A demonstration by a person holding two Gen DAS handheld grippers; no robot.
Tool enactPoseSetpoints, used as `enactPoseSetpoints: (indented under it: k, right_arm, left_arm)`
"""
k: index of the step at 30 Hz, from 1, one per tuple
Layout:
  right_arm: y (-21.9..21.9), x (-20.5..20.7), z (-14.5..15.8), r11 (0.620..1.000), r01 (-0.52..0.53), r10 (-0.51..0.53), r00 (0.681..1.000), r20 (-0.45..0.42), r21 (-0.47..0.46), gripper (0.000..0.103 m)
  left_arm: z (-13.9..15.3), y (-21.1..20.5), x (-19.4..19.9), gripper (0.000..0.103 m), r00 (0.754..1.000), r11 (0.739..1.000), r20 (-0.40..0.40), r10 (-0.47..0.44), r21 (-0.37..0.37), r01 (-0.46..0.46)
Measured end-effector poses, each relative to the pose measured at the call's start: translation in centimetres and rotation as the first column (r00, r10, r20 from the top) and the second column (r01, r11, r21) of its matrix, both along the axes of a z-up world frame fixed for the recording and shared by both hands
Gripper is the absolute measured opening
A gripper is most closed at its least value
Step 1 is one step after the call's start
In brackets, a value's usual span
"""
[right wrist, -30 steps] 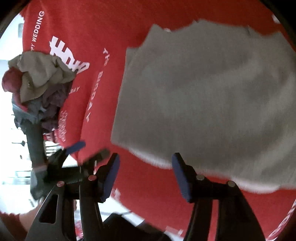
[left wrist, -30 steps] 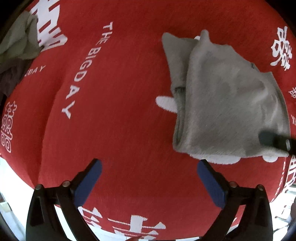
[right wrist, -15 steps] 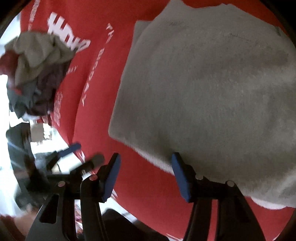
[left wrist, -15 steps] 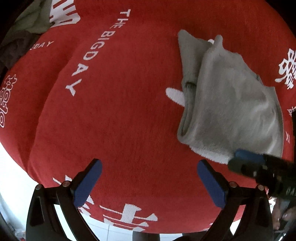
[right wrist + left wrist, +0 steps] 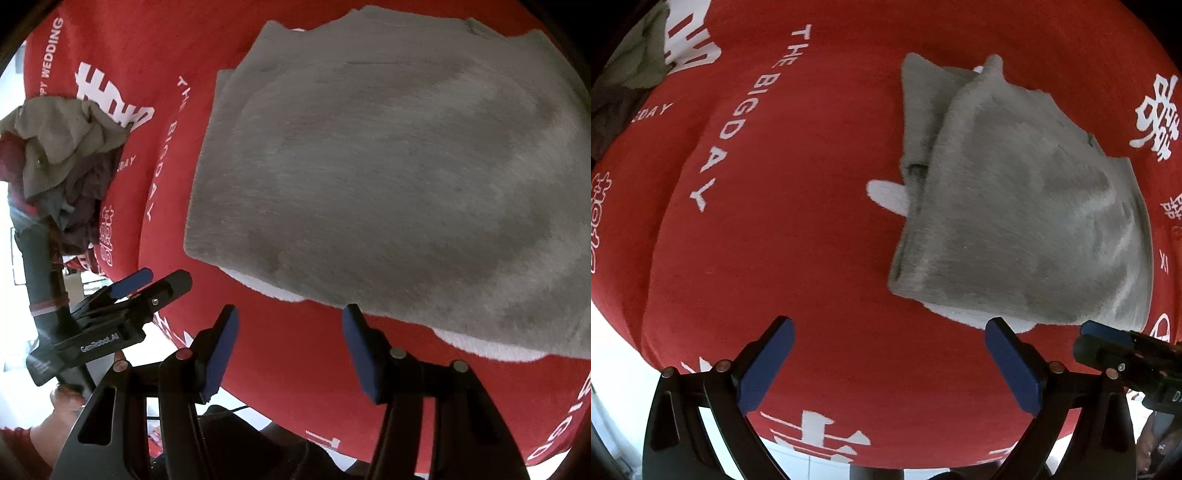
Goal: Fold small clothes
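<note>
**Claws drawn back from folded grey garment**

Shifted since a second ago: right claw [image 5: 290, 349] now nearer the garment's near edge, poking into the left wrist view at lower right. Both claws wide apart, holding nothing; left claw [image 5: 890, 363] over bare red cloth [image 5: 798, 229].

Grey garment [image 5: 1027, 221] lying folded on the red-covered bench, ahead and right of the left claw, directly ahead of the right claw and close to its tips.

Probably between folds, or finished with this piece. Next likely calls for pinching an edge for one more fold, or fetching another item.

Only from the right wrist: pile of unfolded clothes [image 5: 62, 162] far left, plus the left claw's whole body. Only from the left wrist: layered flap at the garment's far-left corner.
</note>
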State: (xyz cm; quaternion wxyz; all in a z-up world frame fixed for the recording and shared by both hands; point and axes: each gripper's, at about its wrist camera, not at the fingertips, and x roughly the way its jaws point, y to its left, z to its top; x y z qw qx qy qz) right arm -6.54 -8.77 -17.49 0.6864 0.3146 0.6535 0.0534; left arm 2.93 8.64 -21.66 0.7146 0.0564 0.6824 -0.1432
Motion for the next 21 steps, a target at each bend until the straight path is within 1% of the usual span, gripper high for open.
enactPoseSetpoints:
  k: [3, 9, 17, 21]
  right_arm:
    - [-0.4, -0.5, -0.3, 1.000, 0.023, -0.023, 1.000, -0.007, 0.018, 0.063]
    - [-1.3, -1.7, -1.2, 0.993, 0.083, -0.082, 0.996, -0.017, 0.084, 0.063]
    - [-2.6, -3.2, -2.2, 0.981, 0.149, -0.146, 0.989, -0.032, 0.123, 0.063]
    - [-3.0, -3.5, -2.4, 0.979, 0.159, -0.156, 0.987, -0.033, 0.127, 0.063]
  left_arm:
    - [0.1, -0.5, -0.2, 0.103, 1.000, 1.000, 0.000, -0.006, 0.002, 0.006]
    - [0.2, -0.7, -0.3, 0.103, 1.000, 1.000, 0.006, -0.003, 0.002, 0.003]
    - [-0.2, -1.8, -0.4, 0.103, 1.000, 1.000, 0.001, -0.005, 0.023, 0.005]
    - [-0.3, -2.0, -0.6, 0.103, 1.000, 1.000, 0.001, -0.008, 0.029, 0.008]
